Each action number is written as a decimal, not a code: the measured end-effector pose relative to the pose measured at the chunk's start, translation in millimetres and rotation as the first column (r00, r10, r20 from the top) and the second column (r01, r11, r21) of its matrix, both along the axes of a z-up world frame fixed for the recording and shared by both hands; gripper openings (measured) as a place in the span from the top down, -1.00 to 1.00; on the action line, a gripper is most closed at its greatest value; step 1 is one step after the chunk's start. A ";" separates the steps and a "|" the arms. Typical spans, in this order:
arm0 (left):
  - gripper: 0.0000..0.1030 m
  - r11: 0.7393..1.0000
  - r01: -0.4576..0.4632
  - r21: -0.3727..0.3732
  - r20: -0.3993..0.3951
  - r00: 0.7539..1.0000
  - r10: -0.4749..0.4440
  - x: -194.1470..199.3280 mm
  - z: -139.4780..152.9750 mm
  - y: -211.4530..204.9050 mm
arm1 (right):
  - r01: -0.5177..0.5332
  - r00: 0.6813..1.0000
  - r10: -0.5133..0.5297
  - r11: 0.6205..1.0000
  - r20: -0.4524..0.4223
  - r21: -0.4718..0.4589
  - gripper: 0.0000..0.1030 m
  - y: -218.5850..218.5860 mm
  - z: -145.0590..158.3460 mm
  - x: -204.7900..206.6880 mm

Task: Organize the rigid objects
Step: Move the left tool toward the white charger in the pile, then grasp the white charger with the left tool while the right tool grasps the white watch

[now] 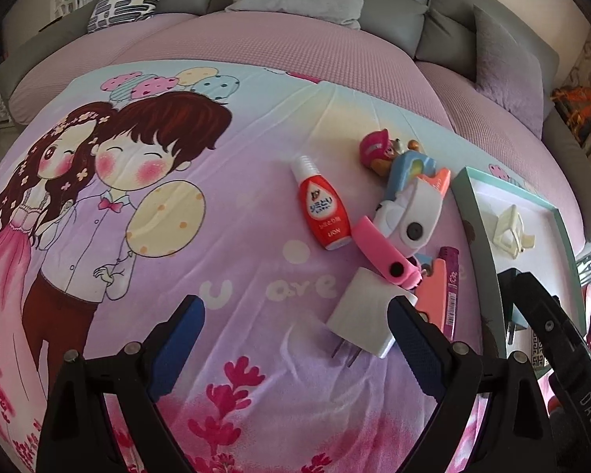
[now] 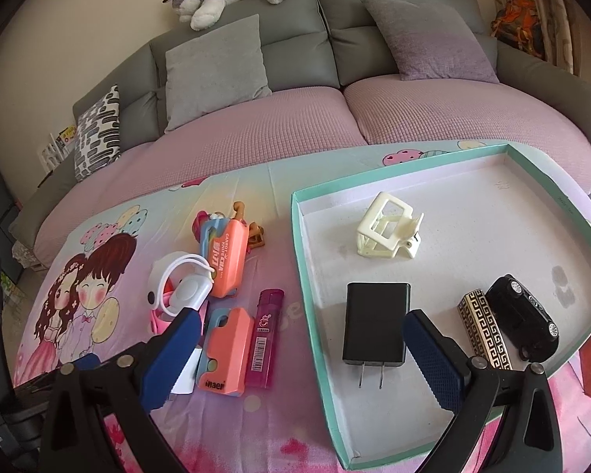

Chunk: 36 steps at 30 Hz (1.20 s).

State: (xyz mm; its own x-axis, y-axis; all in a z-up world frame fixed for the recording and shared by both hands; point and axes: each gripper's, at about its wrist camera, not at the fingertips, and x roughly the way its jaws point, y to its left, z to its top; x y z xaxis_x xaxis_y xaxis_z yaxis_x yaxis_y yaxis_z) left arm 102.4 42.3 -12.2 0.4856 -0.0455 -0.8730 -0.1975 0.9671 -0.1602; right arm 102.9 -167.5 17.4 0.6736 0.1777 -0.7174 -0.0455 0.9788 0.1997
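Both hand-held grippers spread wide, empty.
Left hand-held gripper (image 1: 295,327) hovered beside white charger (image 1: 368,321); right hand-held gripper (image 2: 301,345) straddled tray (image 2: 307,276) edge by black charger (image 2: 376,323); bare tray floor beyond.

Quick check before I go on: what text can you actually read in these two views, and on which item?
"LION": red bottle; its larger script is not legible.
"CARROT": far orange case; the rest is blurred.
"maer", start cut off: near orange case.
"ove": cloth.
"DAS": black strap.
Purple lighter: barcode digits too small.
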 end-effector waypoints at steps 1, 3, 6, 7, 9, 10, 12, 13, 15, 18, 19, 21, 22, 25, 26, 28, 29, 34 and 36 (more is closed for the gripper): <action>-0.83 1.000 0.018 0.004 -0.002 1.000 -0.018 1.3 -1.4 -4.2 | 0.001 1.000 -0.001 1.000 -0.002 0.000 -1.00 -0.4 -0.3 0.1; -0.83 0.999 0.044 0.011 -0.008 0.999 -0.044 4.7 -5.7 -12.3 | 0.000 1.000 0.000 1.000 -0.010 0.001 -1.00 -0.2 -1.4 0.7; -0.83 0.997 0.071 0.007 -0.016 0.997 -0.071 9.9 -13.0 -20.5 | -0.003 1.000 0.003 1.000 -0.012 -0.001 -1.00 0.0 -2.1 0.5; -0.78 0.997 0.077 0.009 -0.018 0.997 -0.077 11.2 -14.9 -22.6 | -0.004 1.000 0.004 1.000 -0.012 -0.002 -1.00 0.2 -2.1 0.5; -0.60 0.996 0.088 0.013 -0.025 0.996 -0.088 12.7 -17.9 -25.9 | -0.002 1.000 0.002 1.000 -0.012 -0.002 -1.00 -0.7 -2.2 0.2; -0.46 0.995 0.095 -0.004 -0.020 0.995 -0.095 12.5 -17.6 -25.8 | -0.001 1.000 0.001 1.000 -0.013 -0.001 -1.00 -1.0 -2.5 0.4; -0.25 0.993 0.110 -0.035 -0.010 0.994 -0.111 11.4 -15.0 -26.1 | 0.000 1.000 0.000 1.000 -0.016 -0.001 -1.00 -1.1 -3.6 0.9; -0.20 0.992 0.120 -0.038 -0.007 0.993 -0.120 10.9 -13.8 -27.1 | -0.001 1.000 0.001 1.000 -0.018 -0.002 -1.00 -0.7 -4.4 1.0; -0.03 0.990 0.138 -0.041 -0.001 0.990 -0.139 8.7 -11.5 -30.8 | -0.005 1.000 0.005 1.000 -0.023 -0.004 -1.00 0.6 -5.5 1.3; -0.03 0.989 0.143 -0.036 0.000 0.990 -0.144 10.0 -11.6 -32.1 | -0.009 1.000 0.009 1.000 -0.024 -0.009 -1.00 2.6 -6.6 1.5; -0.03 0.989 0.140 -0.047 0.001 0.990 -0.140 9.9 -11.7 -30.6 | -0.010 1.000 0.009 1.000 -0.024 -0.010 -1.00 3.6 -6.9 1.4; -0.03 0.990 0.126 -0.066 0.004 0.992 -0.126 9.9 -12.0 -25.9 | -0.011 1.000 0.011 1.000 -0.024 -0.012 -1.00 5.2 -7.5 1.5; -0.02 0.991 0.115 -0.065 0.002 0.993 -0.115 11.0 -12.2 -22.4 | -0.013 1.000 0.013 1.000 -0.025 -0.013 -1.00 5.9 -7.8 1.5; -0.02 0.996 0.075 -0.048 0.001 0.997 -0.075 9.5 -10.7 -11.9 | -0.021 0.999 0.021 1.000 -0.026 -0.018 -1.00 8.6 -9.0 1.6; -0.02 0.997 0.059 -0.050 0.002 0.998 -0.059 8.5 -10.5 -7.3 | -0.025 0.999 0.025 1.000 -0.024 -0.019 -1.00 10.0 -9.1 1.6; -0.02 0.999 0.026 -0.046 0.002 1.000 -0.026 7.8 -10.3 2.4 | -0.038 0.999 0.037 0.999 -0.021 -0.018 -1.00 14.5 -9.4 1.9; -0.02 0.999 0.007 -0.035 0.002 1.000 -0.007 7.4 -9.5 7.3 | -0.046 0.999 0.046 0.999 -0.019 -0.017 -1.00 17.5 -9.3 1.9; -0.02 0.995 -0.093 0.029 -0.006 0.996 0.093 5.6 -10.0 32.7 | -0.111 0.994 0.111 0.994 -0.006 -0.013 -1.00 38.7 -9.3 3.4; -0.02 0.992 -0.122 0.034 -0.008 0.992 0.122 4.0 -11.2 42.7 | -0.148 0.989 0.148 0.989 0.001 -0.013 -1.00 49.8 -10.9 4.0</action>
State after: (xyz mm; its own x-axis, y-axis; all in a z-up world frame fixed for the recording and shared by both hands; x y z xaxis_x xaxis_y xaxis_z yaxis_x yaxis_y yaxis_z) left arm 106.5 85.0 -23.4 0.4770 0.0425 -0.8779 -0.3156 0.9405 -0.1260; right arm 106.9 -117.8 6.6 0.6422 0.2659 -0.7190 -0.1903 0.9638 0.1865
